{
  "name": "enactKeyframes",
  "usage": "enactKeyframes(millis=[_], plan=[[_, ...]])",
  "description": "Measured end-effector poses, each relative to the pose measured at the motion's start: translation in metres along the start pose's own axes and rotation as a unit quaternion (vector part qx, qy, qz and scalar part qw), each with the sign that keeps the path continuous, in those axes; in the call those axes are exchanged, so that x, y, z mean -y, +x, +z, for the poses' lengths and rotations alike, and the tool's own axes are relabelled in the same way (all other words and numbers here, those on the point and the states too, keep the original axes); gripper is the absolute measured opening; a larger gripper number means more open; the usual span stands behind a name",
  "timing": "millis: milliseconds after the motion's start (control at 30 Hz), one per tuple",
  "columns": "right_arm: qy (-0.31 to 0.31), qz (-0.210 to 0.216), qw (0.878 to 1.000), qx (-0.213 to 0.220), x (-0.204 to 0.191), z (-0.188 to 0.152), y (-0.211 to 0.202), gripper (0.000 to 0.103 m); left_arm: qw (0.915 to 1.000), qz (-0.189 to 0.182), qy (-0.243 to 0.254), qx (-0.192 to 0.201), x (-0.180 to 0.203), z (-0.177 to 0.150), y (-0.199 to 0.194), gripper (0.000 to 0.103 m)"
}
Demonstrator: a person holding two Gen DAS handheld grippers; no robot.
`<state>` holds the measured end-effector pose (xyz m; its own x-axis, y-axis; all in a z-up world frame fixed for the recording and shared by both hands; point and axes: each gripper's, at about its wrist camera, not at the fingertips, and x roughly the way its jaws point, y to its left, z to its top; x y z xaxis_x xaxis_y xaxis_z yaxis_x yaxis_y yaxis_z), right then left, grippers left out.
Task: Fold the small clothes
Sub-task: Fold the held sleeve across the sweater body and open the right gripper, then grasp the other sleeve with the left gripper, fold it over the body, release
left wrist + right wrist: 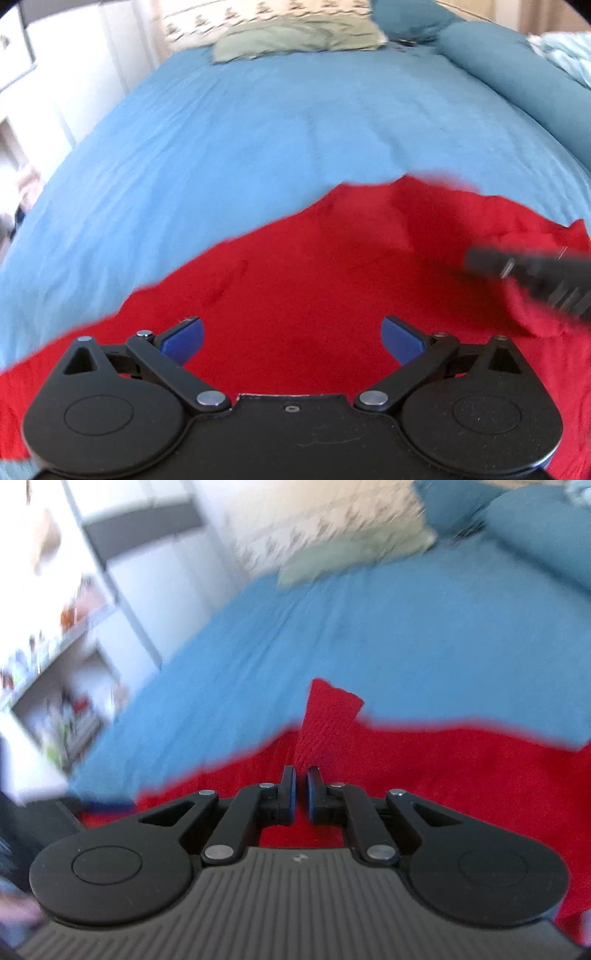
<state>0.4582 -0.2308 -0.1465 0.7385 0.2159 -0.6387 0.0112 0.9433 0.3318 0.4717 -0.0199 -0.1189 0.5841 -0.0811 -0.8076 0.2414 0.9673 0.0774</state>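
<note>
A red garment (pixel 314 266) lies spread on the blue bed sheet (pixel 240 122). My left gripper (pixel 292 338) is open and empty, its blue pads wide apart just above the red cloth. My right gripper (pixel 301 779) is shut on a pinch of the red garment (pixel 443 775), and a fold of the cloth (pixel 328 716) stands up beyond its fingertips. The right gripper also shows in the left wrist view (pixel 532 273) as a blurred black shape at the right, on the cloth's far right part.
A pale green pillow (pixel 299 38) and a patterned pillow lie at the head of the bed. A rolled teal duvet (pixel 524 77) runs along the right side. White shelves with small items (pixel 62 657) stand left of the bed.
</note>
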Motion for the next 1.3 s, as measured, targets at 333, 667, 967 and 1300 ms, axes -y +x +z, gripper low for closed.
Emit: enactKeyframes(millis=[333, 667, 967, 1300], plan=[[-0.064, -0.006, 0.998, -0.021, -0.007, -0.039, -0.004, 0.077, 0.9956, -0.076, -0.053, -0.014, -0.016, -0.016, -0.002, 0.103], [-0.112, -0.147, 0.983, 0.000, 0.040, -0.054, -0.113, 0.100, 0.9793, -0.153, -0.119, -0.056, 0.040, -0.012, 0.032, 0.081], [-0.012, -0.231, 0.972, -0.031, 0.108, -0.097, -0.131, 0.100, 0.9887, -0.079, -0.127, -0.006, 0.065, -0.011, 0.045, 0.048], [-0.033, -0.276, 0.960, -0.016, 0.116, -0.087, -0.098, 0.100, 0.9863, -0.015, -0.132, 0.097, 0.058, 0.027, 0.017, 0.006]])
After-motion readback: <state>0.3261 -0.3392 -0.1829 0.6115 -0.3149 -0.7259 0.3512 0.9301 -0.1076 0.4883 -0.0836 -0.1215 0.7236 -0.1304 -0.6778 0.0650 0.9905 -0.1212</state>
